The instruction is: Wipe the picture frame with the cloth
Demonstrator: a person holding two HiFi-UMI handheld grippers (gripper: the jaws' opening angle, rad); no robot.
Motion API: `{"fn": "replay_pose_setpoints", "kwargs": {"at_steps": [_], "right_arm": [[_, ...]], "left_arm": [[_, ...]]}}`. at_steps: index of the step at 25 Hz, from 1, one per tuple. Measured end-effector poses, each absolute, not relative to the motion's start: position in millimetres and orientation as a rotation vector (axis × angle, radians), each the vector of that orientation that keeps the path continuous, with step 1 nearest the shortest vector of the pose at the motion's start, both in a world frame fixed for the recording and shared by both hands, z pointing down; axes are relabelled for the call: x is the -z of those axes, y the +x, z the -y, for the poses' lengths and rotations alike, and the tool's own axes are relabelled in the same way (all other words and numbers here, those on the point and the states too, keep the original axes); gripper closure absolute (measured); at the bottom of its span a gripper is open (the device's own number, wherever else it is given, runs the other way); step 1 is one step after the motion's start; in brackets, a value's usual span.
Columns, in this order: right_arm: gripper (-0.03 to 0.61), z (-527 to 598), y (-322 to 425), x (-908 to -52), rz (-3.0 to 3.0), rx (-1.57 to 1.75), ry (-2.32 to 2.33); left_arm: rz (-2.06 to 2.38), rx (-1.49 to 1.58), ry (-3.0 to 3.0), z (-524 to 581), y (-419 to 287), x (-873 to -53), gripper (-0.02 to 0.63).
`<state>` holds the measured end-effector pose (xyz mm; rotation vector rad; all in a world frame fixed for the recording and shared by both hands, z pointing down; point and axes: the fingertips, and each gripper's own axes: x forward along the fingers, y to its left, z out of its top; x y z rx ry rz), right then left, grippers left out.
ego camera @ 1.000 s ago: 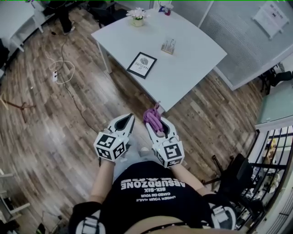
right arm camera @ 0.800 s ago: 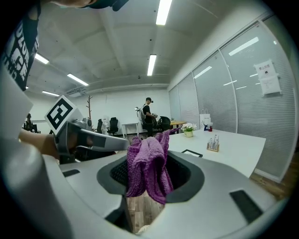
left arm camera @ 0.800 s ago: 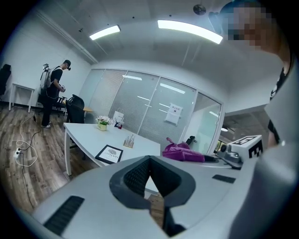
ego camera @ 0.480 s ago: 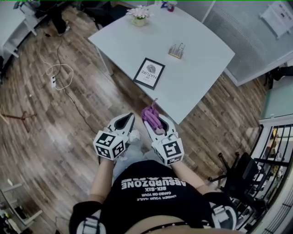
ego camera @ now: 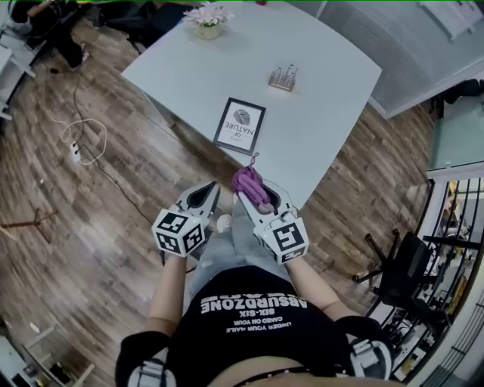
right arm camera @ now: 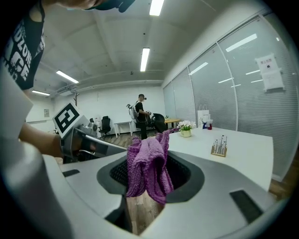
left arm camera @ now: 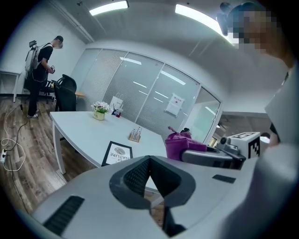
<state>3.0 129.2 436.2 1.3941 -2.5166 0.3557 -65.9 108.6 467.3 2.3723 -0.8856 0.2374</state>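
Observation:
A black picture frame (ego camera: 240, 125) with a white print lies flat near the front edge of the white table (ego camera: 318, 113); it also shows in the left gripper view as the picture frame (left arm camera: 117, 153). My right gripper (ego camera: 250, 187) is shut on a bunched purple cloth (ego camera: 249, 186), seen close up as the cloth (right arm camera: 147, 169). It hovers over the floor just short of the table's near edge. My left gripper (ego camera: 208, 192) hangs beside it, shut with nothing in it.
On the table stand a flower pot (ego camera: 208, 20) at the far left and a small wooden stand (ego camera: 282, 78) behind the frame. A cable and power strip (ego camera: 76, 149) lie on the wood floor. A black chair (ego camera: 404, 272) stands at right. A person (left arm camera: 40, 74) stands far off.
The table and frame have drawn nearer to both grippers and shifted left in view. The right gripper still holds the cloth; the left stays shut.

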Motion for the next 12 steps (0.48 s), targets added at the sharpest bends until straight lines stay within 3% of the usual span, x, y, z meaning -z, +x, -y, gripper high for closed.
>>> {"fn": "replay_pose_setpoints", "kwargs": {"at_steps": [12], "right_arm": [[0.405,-28.0,3.9,-482.1,2.474,-0.467,1.26]], "left_arm": [[0.943,-0.371,2.333,-4.2,-64.1,-503.6,0.604]]}}
